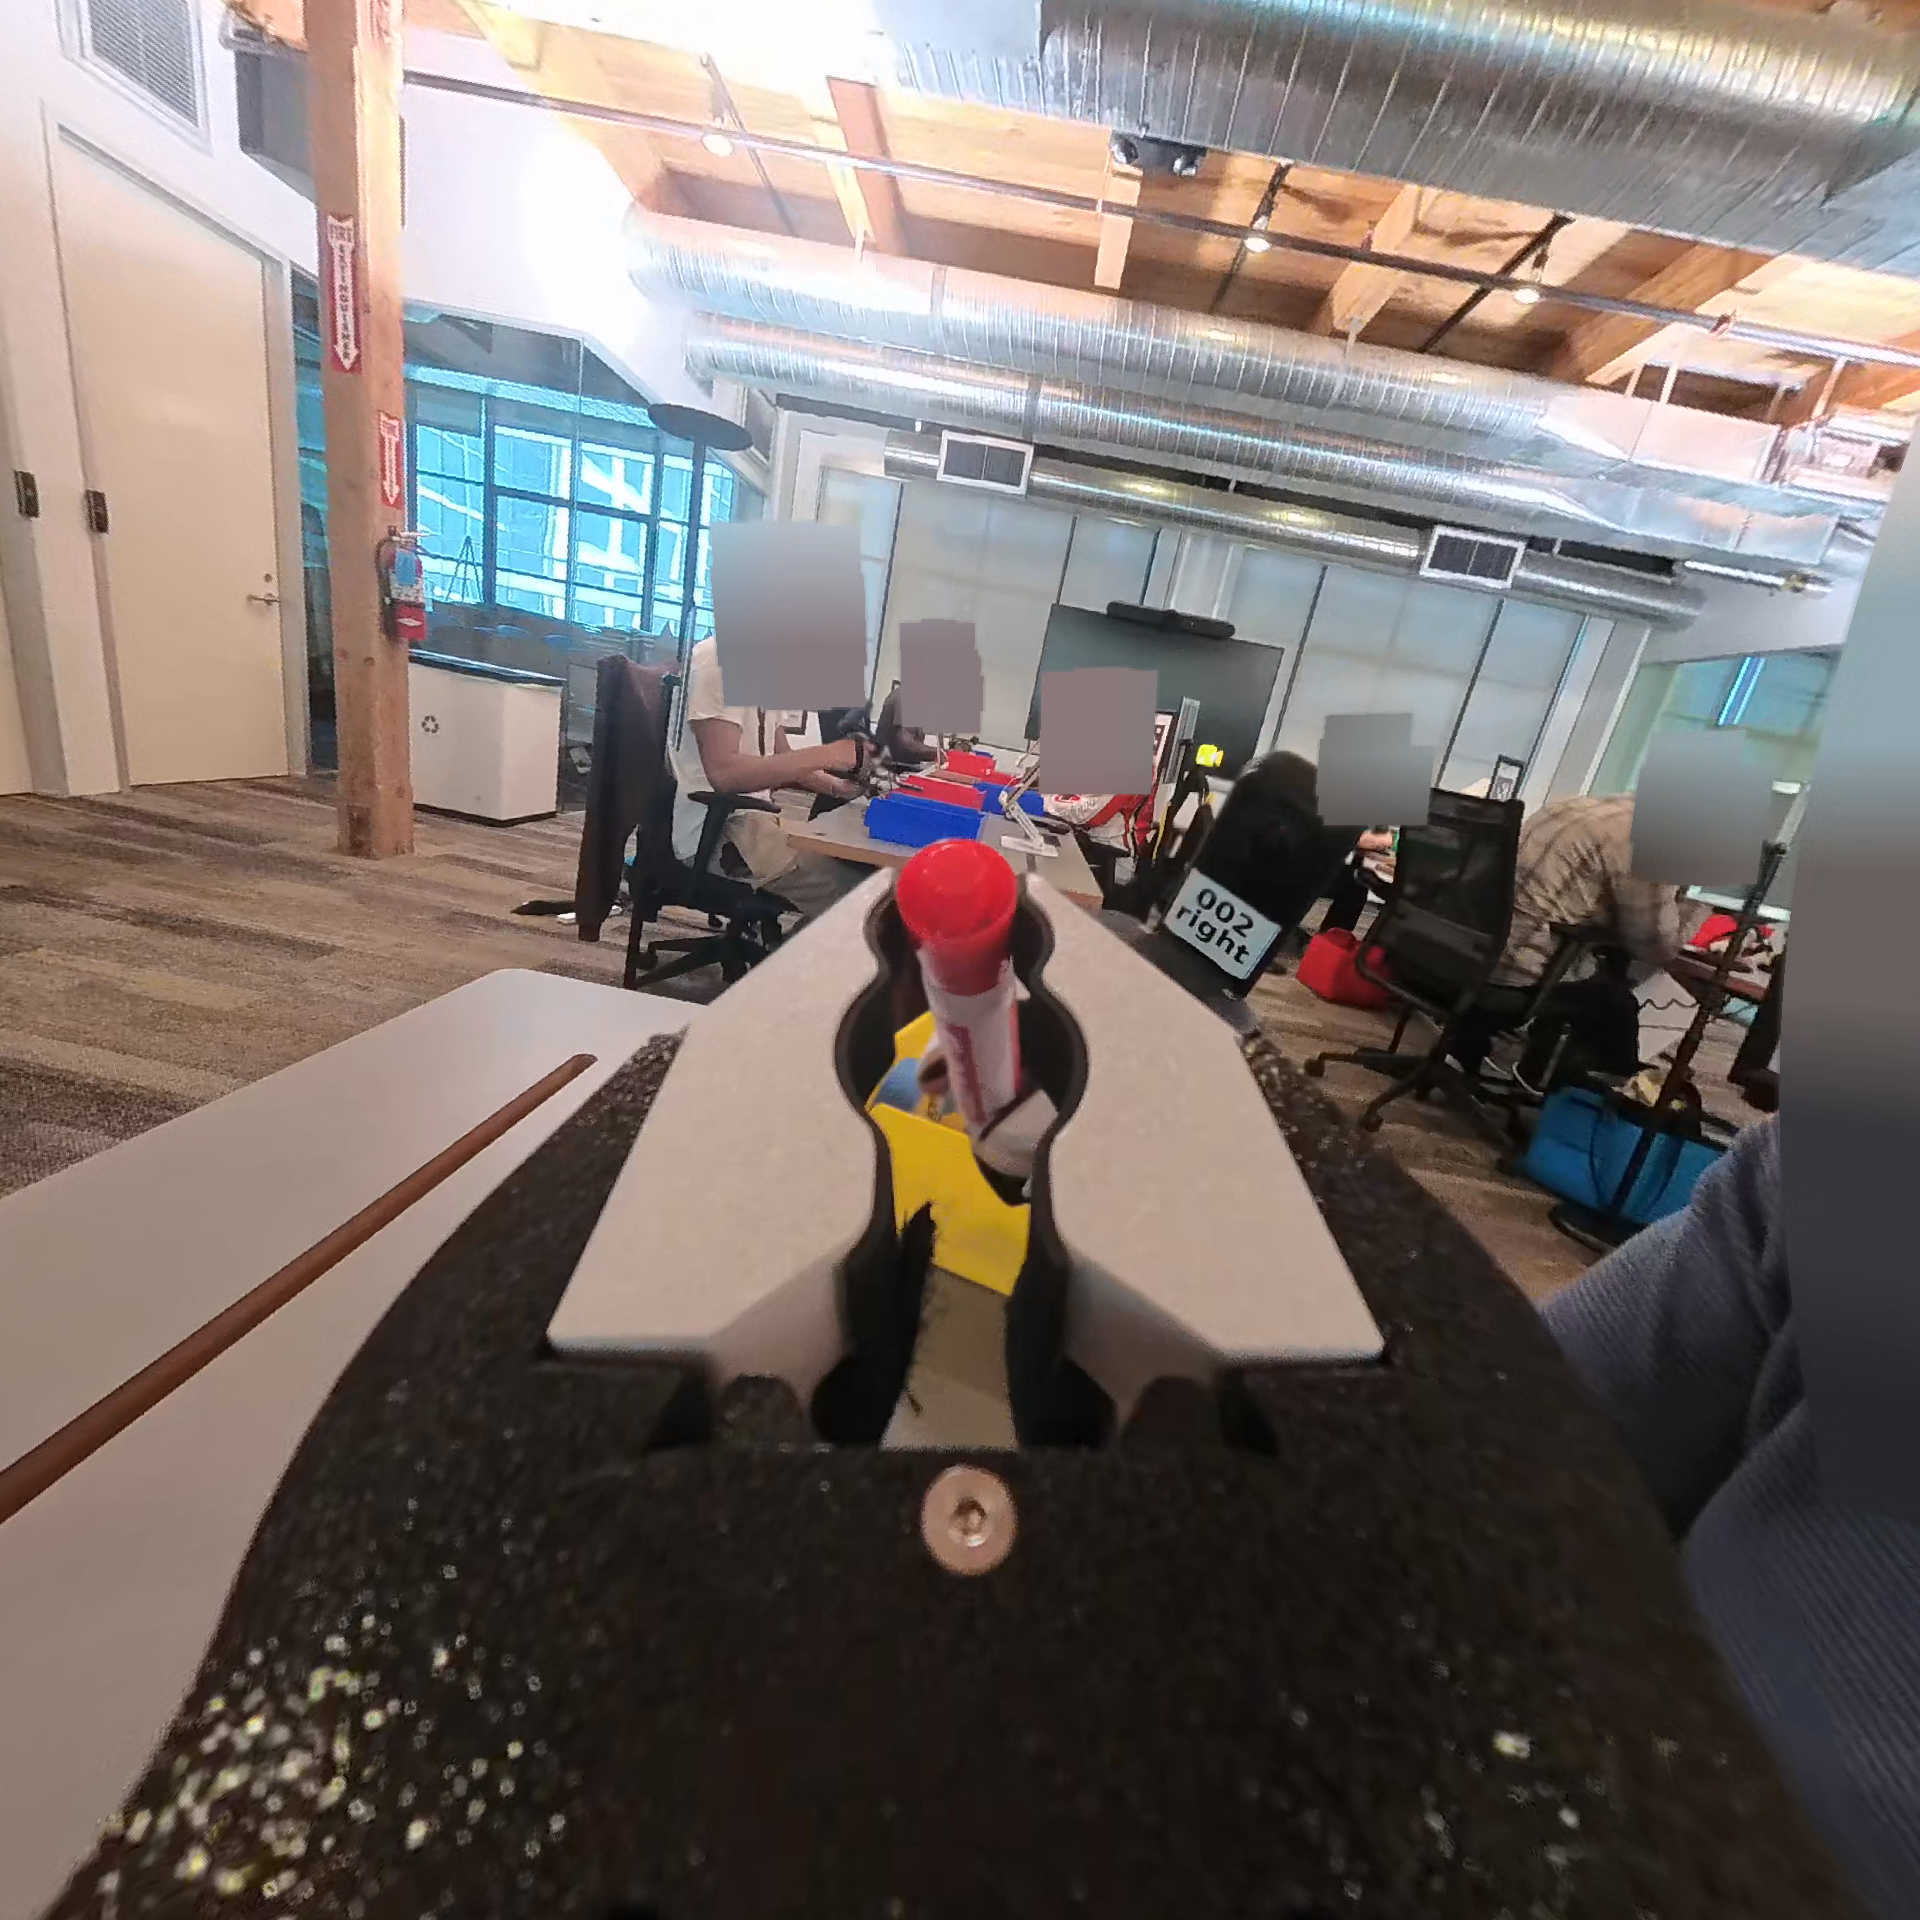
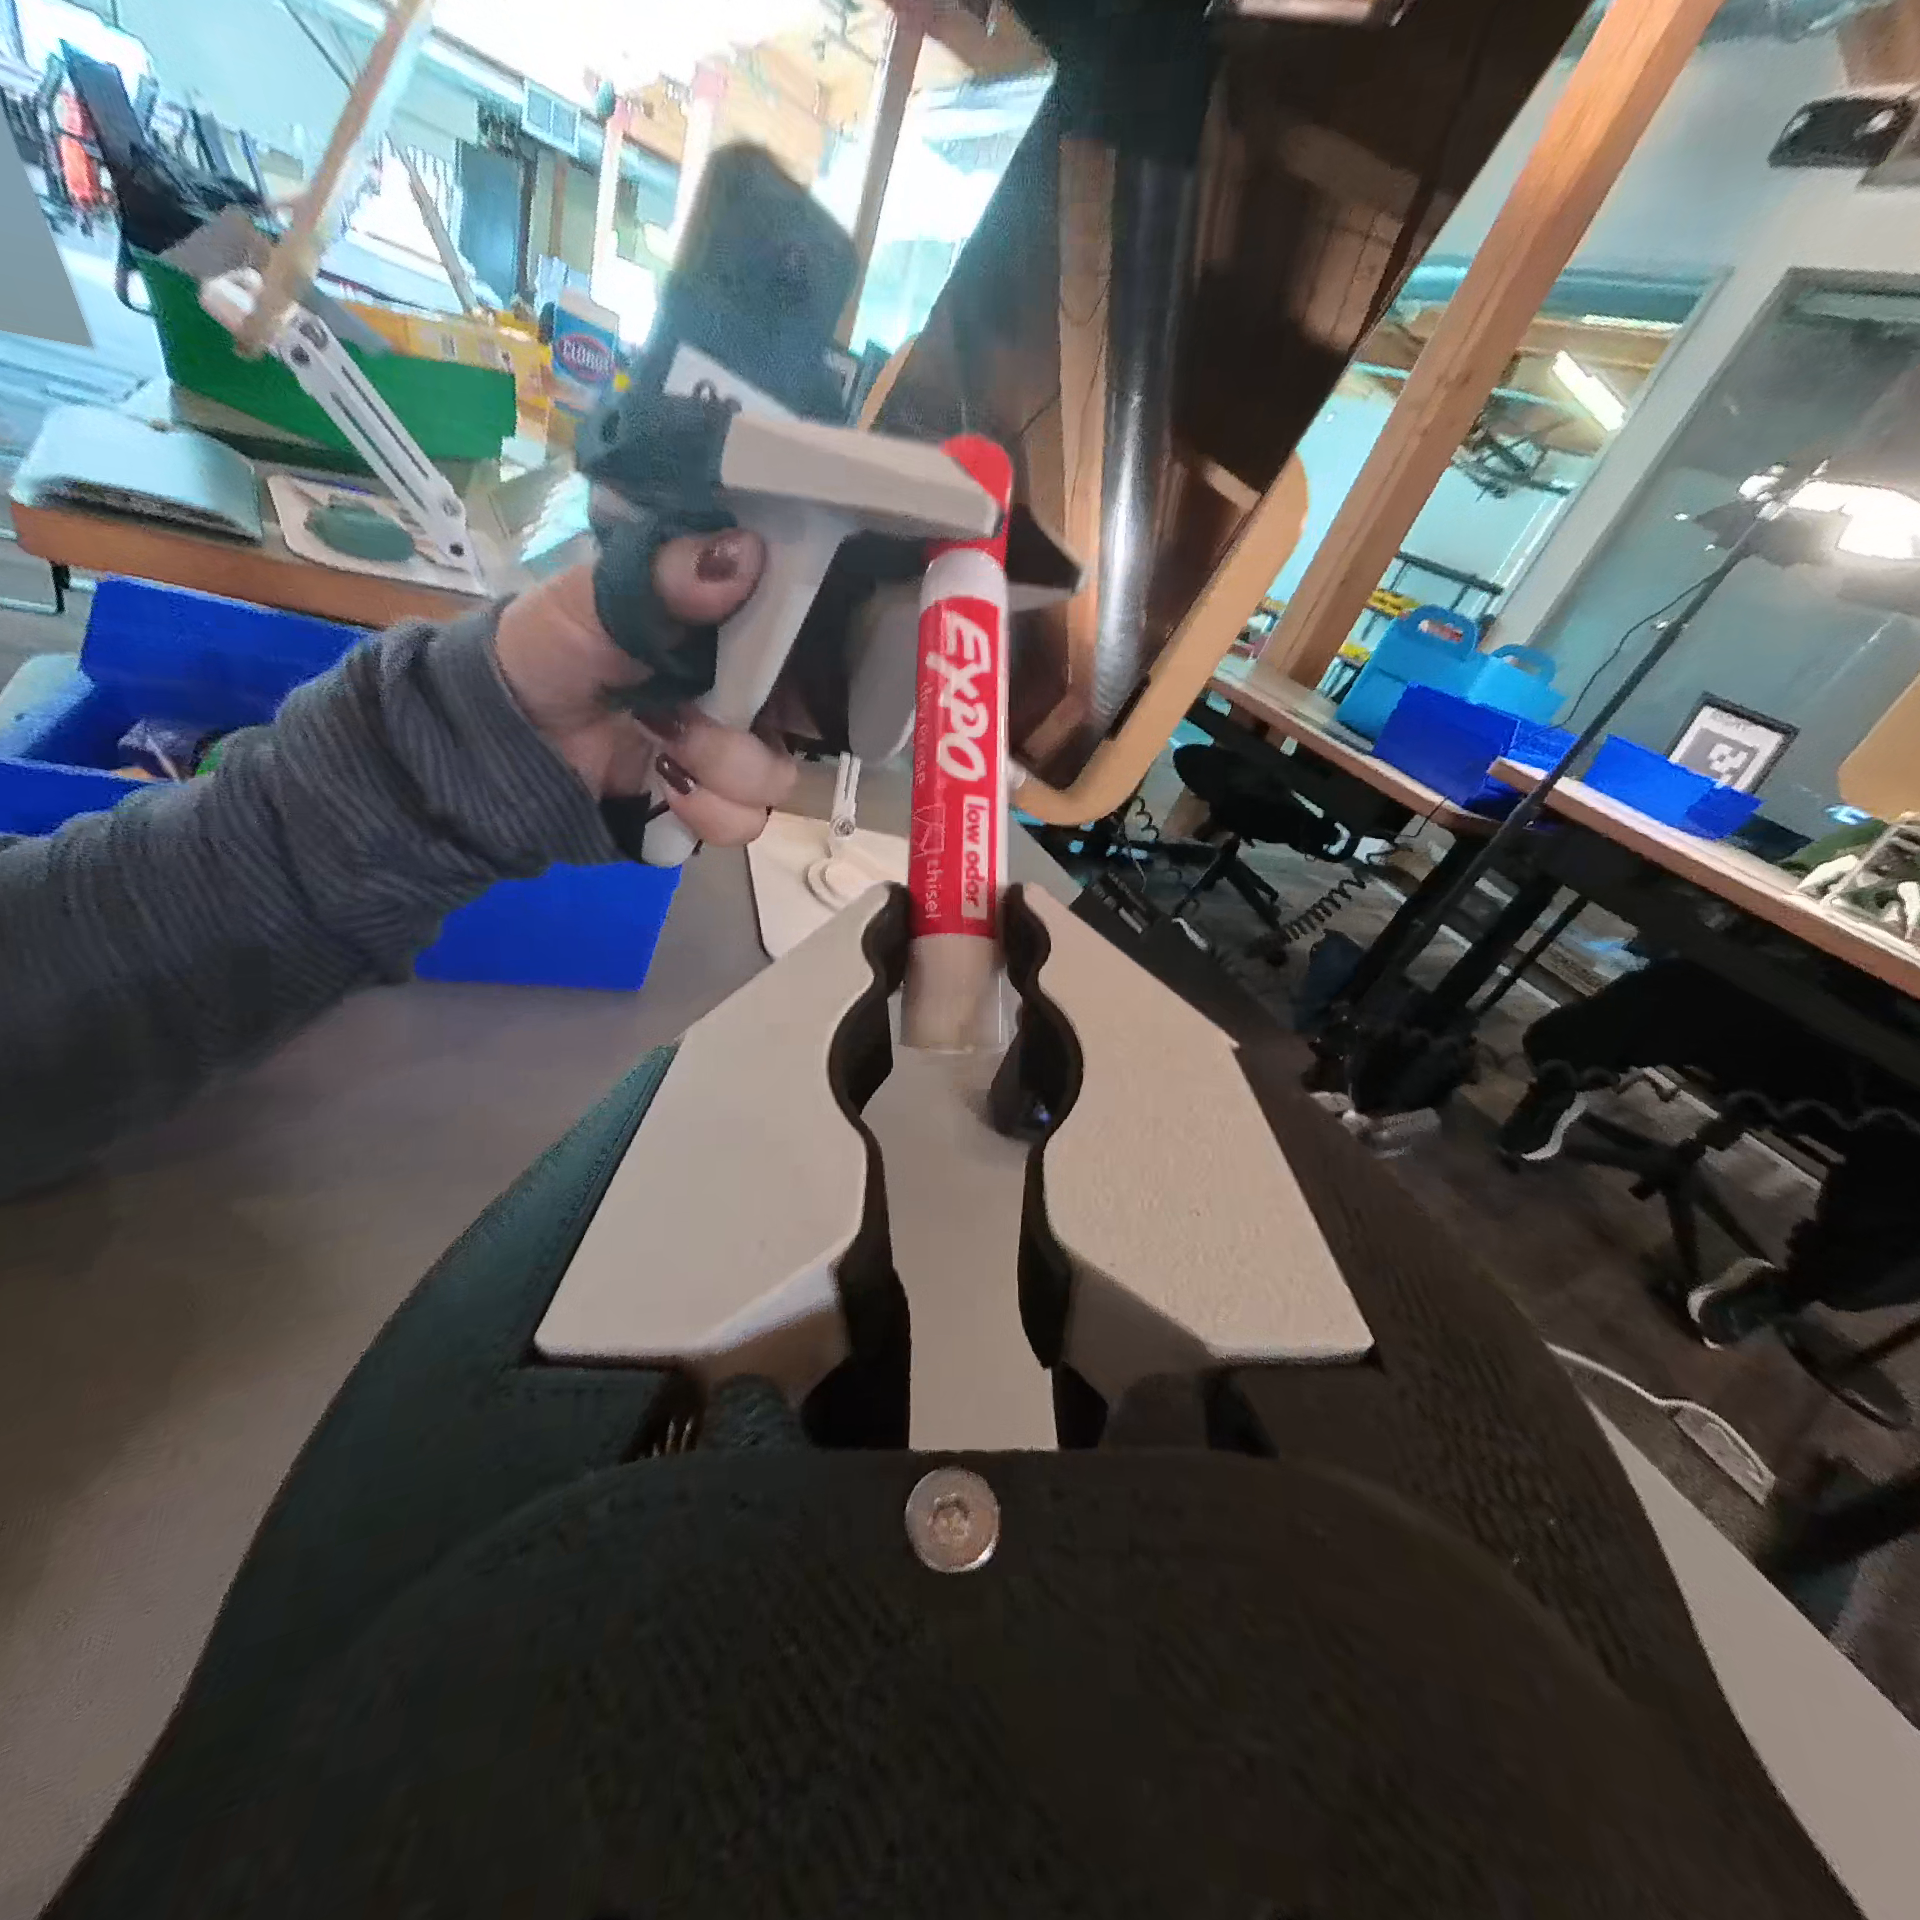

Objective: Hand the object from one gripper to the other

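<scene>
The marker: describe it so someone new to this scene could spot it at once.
In the right wrist view, find the two pale grippers meeting above the grey table. The marker stands upright between them, its cap end in the left gripper and its bottom end in the right gripper. It is the only red and white stick there; the nearby bins are blue.

This is an open-plan office used as a lab workspace: exposed wooden ceiling beams and silver air ducts run overhead above grey carpet. People sit in black office chairs at long tables loaded with blue plastic bins. A fire extinguisher hangs on a wooden post, beside glass-walled rooms.
</scene>
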{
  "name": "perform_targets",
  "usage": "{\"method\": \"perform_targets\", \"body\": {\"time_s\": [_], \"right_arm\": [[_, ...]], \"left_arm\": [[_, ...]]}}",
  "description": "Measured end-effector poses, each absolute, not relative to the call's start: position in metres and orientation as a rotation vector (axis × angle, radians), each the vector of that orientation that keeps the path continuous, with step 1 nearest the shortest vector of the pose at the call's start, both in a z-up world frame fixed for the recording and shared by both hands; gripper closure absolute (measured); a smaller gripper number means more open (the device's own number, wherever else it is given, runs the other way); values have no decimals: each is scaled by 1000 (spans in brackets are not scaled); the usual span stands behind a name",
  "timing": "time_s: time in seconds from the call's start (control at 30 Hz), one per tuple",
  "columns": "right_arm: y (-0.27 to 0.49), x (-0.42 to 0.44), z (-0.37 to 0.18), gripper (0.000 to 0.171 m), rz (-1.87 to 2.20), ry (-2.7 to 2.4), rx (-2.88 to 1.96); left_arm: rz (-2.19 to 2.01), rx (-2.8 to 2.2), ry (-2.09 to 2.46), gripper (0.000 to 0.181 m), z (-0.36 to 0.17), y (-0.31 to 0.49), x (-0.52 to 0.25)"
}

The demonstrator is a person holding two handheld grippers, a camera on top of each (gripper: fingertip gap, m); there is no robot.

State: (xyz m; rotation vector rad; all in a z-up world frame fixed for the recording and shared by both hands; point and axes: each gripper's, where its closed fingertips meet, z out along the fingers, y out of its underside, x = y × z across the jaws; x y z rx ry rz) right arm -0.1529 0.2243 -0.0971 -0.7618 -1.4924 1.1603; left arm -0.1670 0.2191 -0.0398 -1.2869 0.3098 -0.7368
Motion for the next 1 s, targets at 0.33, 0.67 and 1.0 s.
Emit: {"method": "perform_targets", "body": {"time_s": [0.33, 0.67, 1.0], "right_arm": [[247, -142, -104, 154, 1124, -1496, -1043], [236, -137, -114, 153, 1230, -1571, -1108], [265, -134, -64, 106, 345, -1240, -510]], "left_arm": [[591, -1222, 712, 118, -54, 222, -176], [1315, -1169, 1032, 161, -90, 248, -183], [-214, -1751, 421, 166, -121, 262, -175]]}}
